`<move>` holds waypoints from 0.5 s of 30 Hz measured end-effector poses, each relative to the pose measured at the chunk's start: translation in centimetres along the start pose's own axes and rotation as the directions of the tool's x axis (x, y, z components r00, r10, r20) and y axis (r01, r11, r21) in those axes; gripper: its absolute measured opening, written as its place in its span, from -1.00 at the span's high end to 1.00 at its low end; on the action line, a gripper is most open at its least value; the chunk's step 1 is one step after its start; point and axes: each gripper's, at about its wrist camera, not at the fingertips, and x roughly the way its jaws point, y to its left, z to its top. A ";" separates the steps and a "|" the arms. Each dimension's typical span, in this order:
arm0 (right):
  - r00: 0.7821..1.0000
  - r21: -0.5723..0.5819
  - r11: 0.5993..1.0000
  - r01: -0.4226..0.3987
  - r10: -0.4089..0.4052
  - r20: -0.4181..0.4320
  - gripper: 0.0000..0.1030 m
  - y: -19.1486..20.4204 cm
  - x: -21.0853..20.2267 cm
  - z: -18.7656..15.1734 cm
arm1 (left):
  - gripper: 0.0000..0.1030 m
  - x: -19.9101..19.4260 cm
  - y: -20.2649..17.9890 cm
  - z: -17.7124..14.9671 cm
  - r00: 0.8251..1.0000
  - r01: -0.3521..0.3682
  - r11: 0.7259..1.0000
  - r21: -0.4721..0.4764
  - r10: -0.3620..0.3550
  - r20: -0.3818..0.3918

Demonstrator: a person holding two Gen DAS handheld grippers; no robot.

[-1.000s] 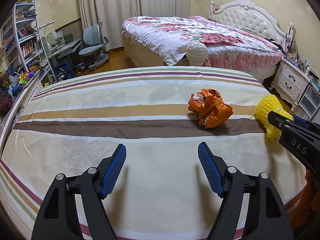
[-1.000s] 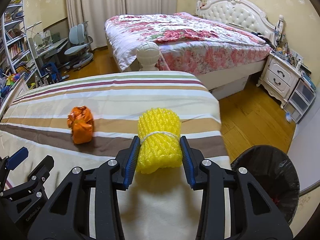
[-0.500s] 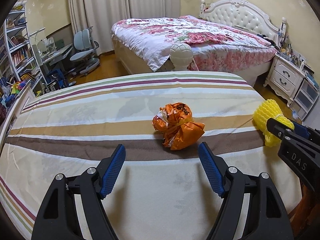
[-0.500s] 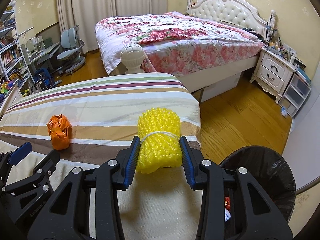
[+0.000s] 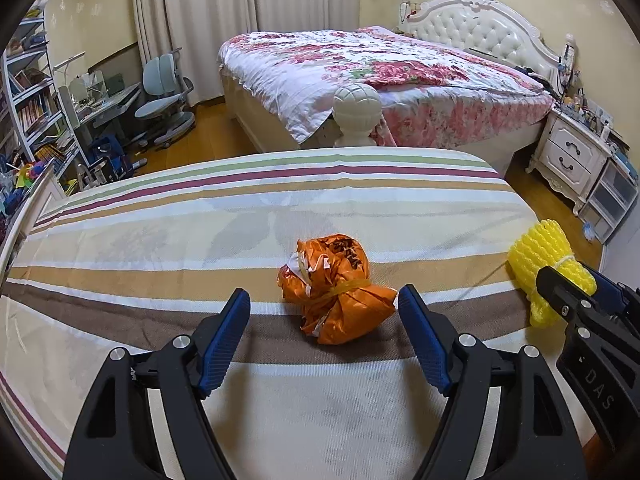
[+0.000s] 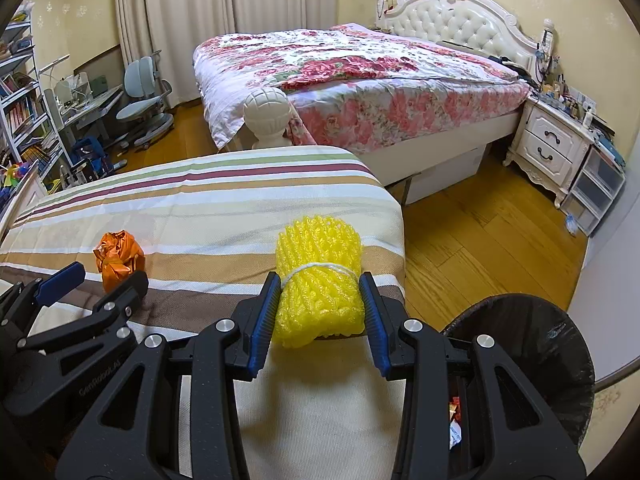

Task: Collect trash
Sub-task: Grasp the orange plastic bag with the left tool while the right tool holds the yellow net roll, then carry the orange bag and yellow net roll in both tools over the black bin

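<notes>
A crumpled orange plastic bag [image 5: 336, 286] lies on the striped bedspread [image 5: 200, 216]. My left gripper [image 5: 324, 312] is open, its blue fingers on either side of the bag's near end, not touching it. The bag also shows in the right wrist view [image 6: 119, 258]. My right gripper [image 6: 320, 300] is shut on a yellow foam-net bundle [image 6: 319, 282] tied with white string, held above the bed's right edge. The bundle also shows in the left wrist view [image 5: 540, 256]. A black-lined trash bin [image 6: 532, 364] stands on the floor to the lower right.
A floral-covered bed [image 5: 380, 68] with a white headboard stands beyond. A white bedpost knob [image 5: 357, 114] rises at the striped bed's far edge. A white nightstand [image 6: 556, 148] is at right; a desk, chair [image 5: 164, 92] and bookshelves are at left. Wooden floor [image 6: 472, 232] lies between.
My left gripper moved forward and right until the orange bag sits between its open fingers. My right gripper carried the yellow bundle rightward, past the bed edge, near the bin.
</notes>
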 end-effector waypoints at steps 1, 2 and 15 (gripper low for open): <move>1.000 0.000 1.000 0.000 0.000 0.000 0.24 0.0 0.0 0.0 | -0.44 0.1 0.0 0.0 1.000 0.001 1.000 -0.001 -0.001 -0.005; 1.000 -0.001 1.000 0.001 -0.001 0.001 0.24 0.0 0.0 0.0 | -0.44 0.2 0.0 0.1 1.000 0.005 1.000 -0.002 -0.005 -0.009; 1.000 0.003 1.000 -0.002 0.002 0.008 0.24 0.1 -0.1 0.0 | 0.06 -0.3 -0.2 -0.3 1.000 0.029 1.000 0.010 -0.029 -0.003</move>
